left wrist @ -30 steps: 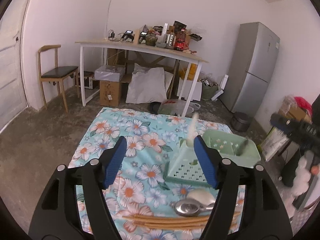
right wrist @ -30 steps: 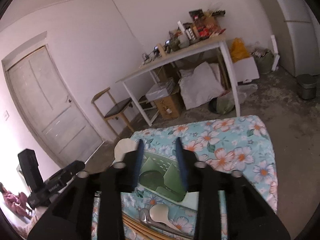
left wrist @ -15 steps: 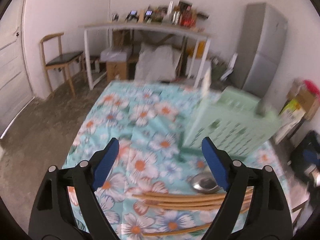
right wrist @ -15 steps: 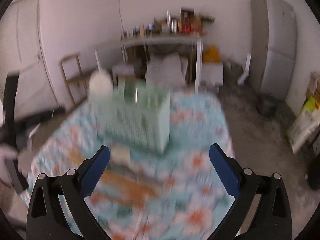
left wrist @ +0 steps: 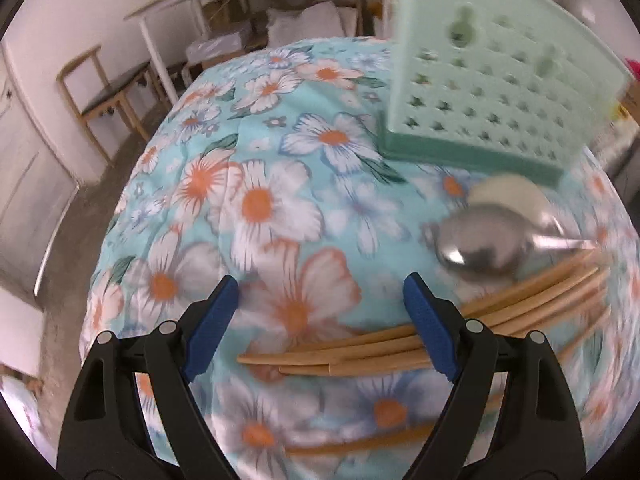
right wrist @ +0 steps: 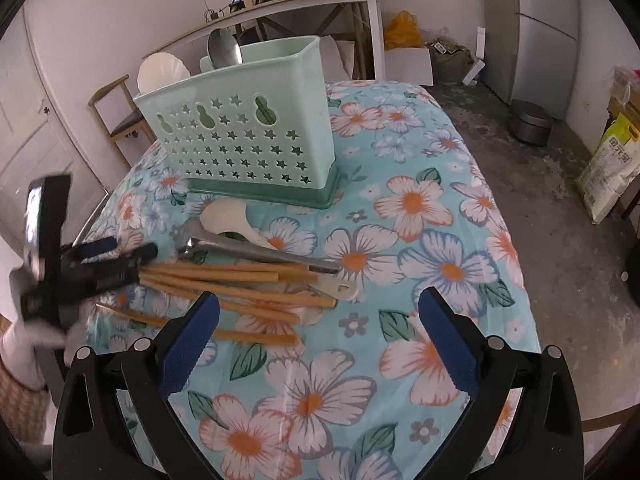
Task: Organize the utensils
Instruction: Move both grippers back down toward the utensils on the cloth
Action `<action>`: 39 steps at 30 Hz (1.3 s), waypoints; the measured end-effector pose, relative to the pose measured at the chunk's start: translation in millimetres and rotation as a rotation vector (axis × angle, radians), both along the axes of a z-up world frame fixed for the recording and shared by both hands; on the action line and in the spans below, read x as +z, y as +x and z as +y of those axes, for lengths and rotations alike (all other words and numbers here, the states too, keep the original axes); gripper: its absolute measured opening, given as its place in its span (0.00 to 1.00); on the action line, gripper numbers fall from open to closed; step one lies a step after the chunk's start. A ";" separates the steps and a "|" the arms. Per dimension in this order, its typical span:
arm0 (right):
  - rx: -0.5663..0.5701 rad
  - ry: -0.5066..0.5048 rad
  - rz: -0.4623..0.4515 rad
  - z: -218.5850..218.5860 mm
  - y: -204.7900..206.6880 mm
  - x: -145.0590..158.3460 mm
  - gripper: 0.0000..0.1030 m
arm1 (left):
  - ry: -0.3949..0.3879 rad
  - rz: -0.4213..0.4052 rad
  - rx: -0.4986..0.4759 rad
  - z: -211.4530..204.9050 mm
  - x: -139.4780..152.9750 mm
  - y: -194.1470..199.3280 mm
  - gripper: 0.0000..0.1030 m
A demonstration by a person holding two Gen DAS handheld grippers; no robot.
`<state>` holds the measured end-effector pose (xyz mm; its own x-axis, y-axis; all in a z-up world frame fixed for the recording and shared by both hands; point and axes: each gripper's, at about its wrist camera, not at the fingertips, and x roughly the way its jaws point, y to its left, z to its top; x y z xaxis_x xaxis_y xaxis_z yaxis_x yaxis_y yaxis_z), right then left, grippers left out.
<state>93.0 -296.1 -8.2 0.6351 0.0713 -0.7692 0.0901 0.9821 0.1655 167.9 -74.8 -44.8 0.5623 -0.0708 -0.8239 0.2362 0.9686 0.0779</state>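
A mint green utensil caddy (right wrist: pixel 256 136) stands on the floral tablecloth (right wrist: pixel 420 240), with a white spoon (right wrist: pixel 162 72) and a metal spoon (right wrist: pixel 224 50) standing in it. In front of it lie a metal ladle (right wrist: pixel 256 250), a white rice paddle (right wrist: pixel 228 218) and several wooden chopsticks (right wrist: pixel 224 284). My left gripper (left wrist: pixel 320 320) is open, low over the chopsticks' (left wrist: pixel 360 352) ends, with the ladle (left wrist: pixel 484 246) and caddy (left wrist: pixel 492 92) beyond. It shows from the side in the right wrist view (right wrist: pixel 108 256). My right gripper (right wrist: pixel 316 344) is open and empty above the cloth.
A white table (right wrist: pixel 280 4) with clutter stands at the back wall, boxes and bags under it. A wooden chair (left wrist: pixel 108 92) is at the left. A fridge (right wrist: pixel 532 28), a metal pot (right wrist: pixel 530 122) and a sack (right wrist: pixel 612 168) are at the right.
Both grippers have dropped closer to the table. My left gripper has come down to the chopsticks' ends. My right gripper, narrow at the caddy a second ago, has opened wide and pulled back.
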 end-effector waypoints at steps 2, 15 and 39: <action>0.009 0.003 0.003 4.1 3.2 -1.8 0.94 | -0.023 0.006 -0.011 5.0 1.8 -7.9 0.78; 0.153 -0.081 0.042 64.1 39.1 -42.7 0.94 | -0.123 -0.028 -0.049 19.8 -0.9 -45.2 0.80; 0.174 -0.014 0.015 65.8 -13.6 -48.3 0.94 | -0.168 -0.011 -0.031 26.1 -7.0 -85.8 0.91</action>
<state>79.4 -230.3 -56.4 0.6023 0.1679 -0.7804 -0.0786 0.9854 0.1513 82.1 -48.7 -51.9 0.5668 -0.2245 -0.7927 0.2663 0.9604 -0.0816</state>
